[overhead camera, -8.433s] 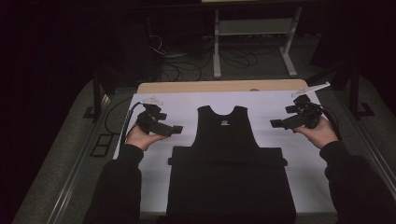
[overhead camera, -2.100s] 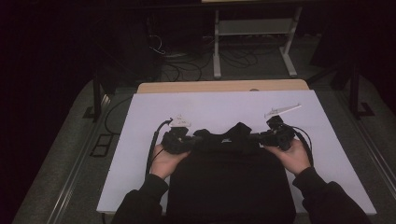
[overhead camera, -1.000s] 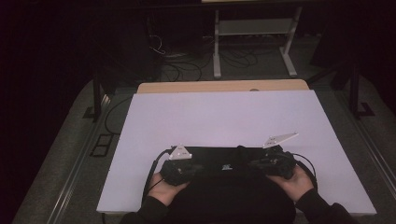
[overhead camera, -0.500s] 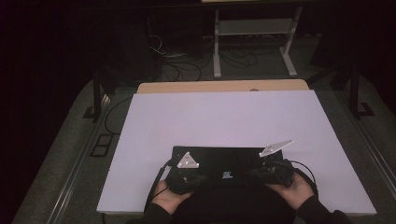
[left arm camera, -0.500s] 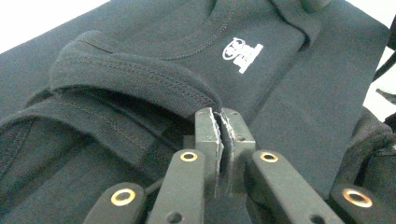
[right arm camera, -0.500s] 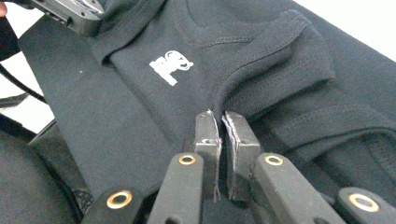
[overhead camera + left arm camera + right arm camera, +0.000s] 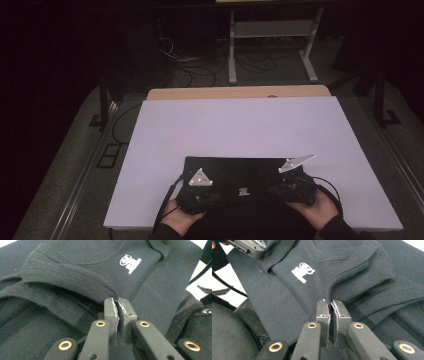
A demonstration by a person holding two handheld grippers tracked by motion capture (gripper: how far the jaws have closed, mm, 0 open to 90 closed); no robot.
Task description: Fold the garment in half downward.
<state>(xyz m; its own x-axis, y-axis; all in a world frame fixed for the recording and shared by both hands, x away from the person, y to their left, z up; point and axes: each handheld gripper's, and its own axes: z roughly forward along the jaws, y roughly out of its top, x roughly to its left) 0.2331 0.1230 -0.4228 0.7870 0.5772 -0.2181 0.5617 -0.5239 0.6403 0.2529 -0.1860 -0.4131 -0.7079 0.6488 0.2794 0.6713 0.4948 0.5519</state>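
Black garment folded over on itself, lying at the near edge of the white table cover, between the two hands. Ribbed, stitched hems stacked in layers in both gripper views.

Left gripper pinched tight on a doubled hem of the garment, jaws almost meeting with only the cloth between them. Held in the left hand at the garment's near left corner, grey three-cornered plate on top.

Right gripper likewise clamped on a fold of the fabric, jaws nearly closed on it. Held in the right hand at the near right corner, its plate tilted up.

Small white printed logo on the black cloth below the neckline seam: a rounded emblem over a block of lettering, too blurred to read. Same logo seen in the right gripper view and as a tiny white mark near the garment's near edge in the high view. No other legible writing.

Wooden table edge beyond the far side of the cover.
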